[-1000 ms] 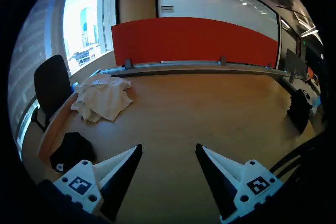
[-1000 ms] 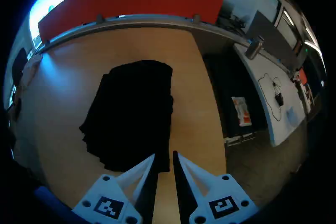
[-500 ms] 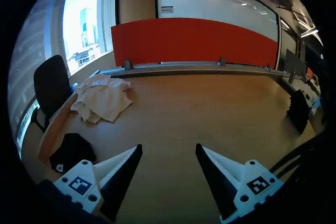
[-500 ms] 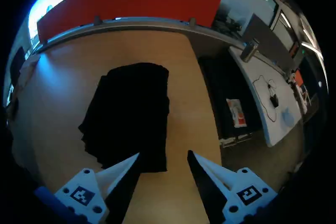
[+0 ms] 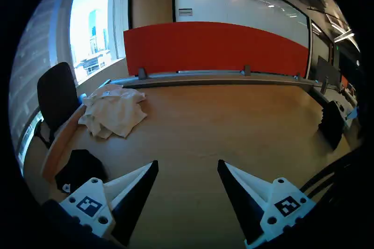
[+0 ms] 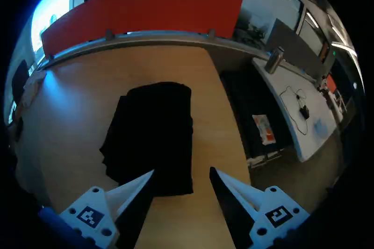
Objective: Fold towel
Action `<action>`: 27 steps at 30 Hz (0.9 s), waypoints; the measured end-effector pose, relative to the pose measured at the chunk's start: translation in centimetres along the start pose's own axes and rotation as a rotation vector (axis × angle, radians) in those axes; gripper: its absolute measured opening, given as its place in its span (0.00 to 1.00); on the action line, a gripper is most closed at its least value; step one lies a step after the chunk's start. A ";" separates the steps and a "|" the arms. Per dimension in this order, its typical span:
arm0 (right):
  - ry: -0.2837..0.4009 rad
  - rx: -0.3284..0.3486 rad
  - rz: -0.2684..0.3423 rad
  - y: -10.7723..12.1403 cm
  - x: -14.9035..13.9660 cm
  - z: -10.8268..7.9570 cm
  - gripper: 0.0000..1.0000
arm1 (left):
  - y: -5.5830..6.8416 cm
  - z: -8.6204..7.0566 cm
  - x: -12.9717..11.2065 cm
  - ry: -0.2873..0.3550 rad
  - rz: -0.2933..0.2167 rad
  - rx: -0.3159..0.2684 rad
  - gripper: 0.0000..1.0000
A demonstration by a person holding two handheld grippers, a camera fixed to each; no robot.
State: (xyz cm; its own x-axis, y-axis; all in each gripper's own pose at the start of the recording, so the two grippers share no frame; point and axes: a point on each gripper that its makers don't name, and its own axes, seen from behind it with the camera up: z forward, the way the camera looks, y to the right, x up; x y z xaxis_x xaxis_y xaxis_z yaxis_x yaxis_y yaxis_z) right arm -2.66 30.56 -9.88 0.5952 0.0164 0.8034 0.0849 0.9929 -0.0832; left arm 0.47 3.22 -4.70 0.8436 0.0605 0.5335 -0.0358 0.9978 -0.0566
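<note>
A folded black towel [image 6: 152,137] lies flat on the wooden table [image 6: 75,109] in the right gripper view, near the table's right edge. My right gripper [image 6: 182,176] hovers open just above the towel's near edge, with nothing between its fingers. In the left gripper view that black stack [image 5: 332,123] sits at the far right of the table [image 5: 215,118]. My left gripper [image 5: 187,167] stands open over bare wood. A crumpled cream towel pile [image 5: 114,111] lies at the table's far left. A small black cloth [image 5: 79,167] rests near the left front corner.
A red divider panel [image 5: 215,46] runs along the table's far edge. A black office chair [image 5: 56,92] stands at the left by the window. Right of the table is a gap, then a white desk [image 6: 299,113] with a can [image 6: 273,60] and cables.
My right gripper was nearly shut at the black towel's near edge a second ago; it has opened, let go and drawn back slightly. The left gripper has barely moved.
</note>
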 end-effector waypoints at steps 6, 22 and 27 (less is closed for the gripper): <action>0.114 -0.011 0.034 -0.8 2.3 -0.9 0.82 | 0.0 -0.1 0.1 0.004 -0.006 0.000 0.94; 0.452 -0.069 0.152 -1.7 8.5 -3.5 1.00 | 0.0 -0.2 0.9 0.019 -0.009 0.003 0.94; 0.523 -0.080 0.195 -1.6 9.8 -4.2 1.00 | 0.1 -0.2 1.2 0.028 -0.013 0.001 0.94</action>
State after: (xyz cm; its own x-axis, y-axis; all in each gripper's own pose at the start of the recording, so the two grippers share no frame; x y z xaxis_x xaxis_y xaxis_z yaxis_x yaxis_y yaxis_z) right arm 6.37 28.62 -4.36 0.9210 0.1178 0.3714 -0.0178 0.9649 -0.2620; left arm 1.63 3.37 -4.25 0.8586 0.0465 0.5105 -0.0250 0.9985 -0.0490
